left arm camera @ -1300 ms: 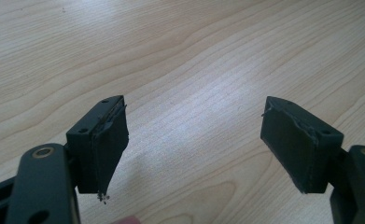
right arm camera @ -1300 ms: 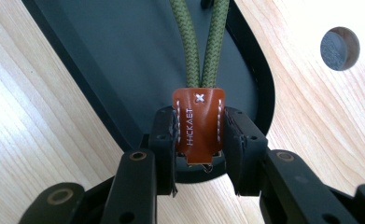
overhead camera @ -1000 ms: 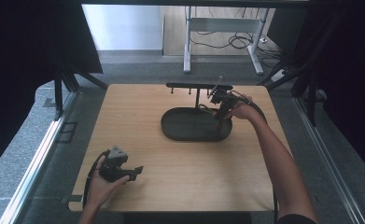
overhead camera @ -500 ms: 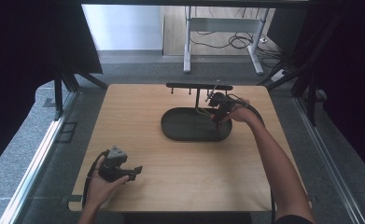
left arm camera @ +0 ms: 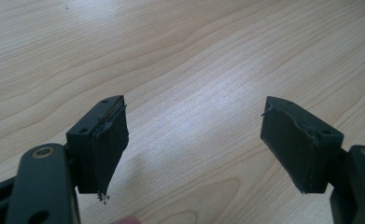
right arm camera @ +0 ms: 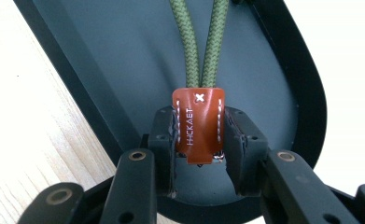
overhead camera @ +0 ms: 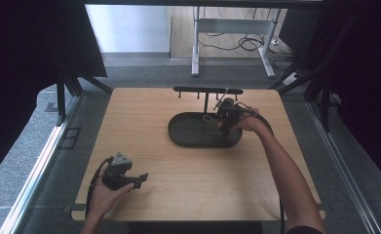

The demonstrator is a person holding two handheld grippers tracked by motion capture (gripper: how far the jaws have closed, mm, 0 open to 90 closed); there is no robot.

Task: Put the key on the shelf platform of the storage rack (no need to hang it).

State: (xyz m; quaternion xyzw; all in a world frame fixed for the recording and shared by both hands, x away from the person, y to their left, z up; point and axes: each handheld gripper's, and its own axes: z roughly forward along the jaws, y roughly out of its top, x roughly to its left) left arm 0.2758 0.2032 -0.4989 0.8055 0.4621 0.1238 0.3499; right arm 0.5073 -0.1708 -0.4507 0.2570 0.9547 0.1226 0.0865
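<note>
Leather tab [right arm camera: 199, 125]: orange-brown, stitched in white along both long edges, a small white cross at its top and pale lettering running down its face. It is clamped between the two black jaws of the right gripper [right arm camera: 200, 140], whose pads press on its left and right sides; the lower end of the tab pokes out below the pads.

Cord [right arm camera: 199, 44]: olive-green, woven, doubled into two strands that leave the top of the tab side by side and run away up the right gripper view. In the high view a thin loop of it [overhead camera: 208, 118] shows just left of the gripper, over the tray.

Tray [right arm camera: 124, 60]: dark, oval, with a low raised rim; it lies beneath the tab and cord. In the high view it sits right of the middle of the table, toward the far edge, with the right gripper [overhead camera: 225, 113] held over its right end.

Rack [overhead camera: 207, 91]: a black bar on a post, short pegs hanging beneath it, standing just behind the tray.

Table [overhead camera: 144, 122]: pale wood.

Left gripper [left arm camera: 194, 140]: jaws spread wide with nothing between them, over bare wood. In the high view it [overhead camera: 129, 178] rests in the person's left hand [overhead camera: 104, 194] near the front left corner, well apart from the tray.
</note>
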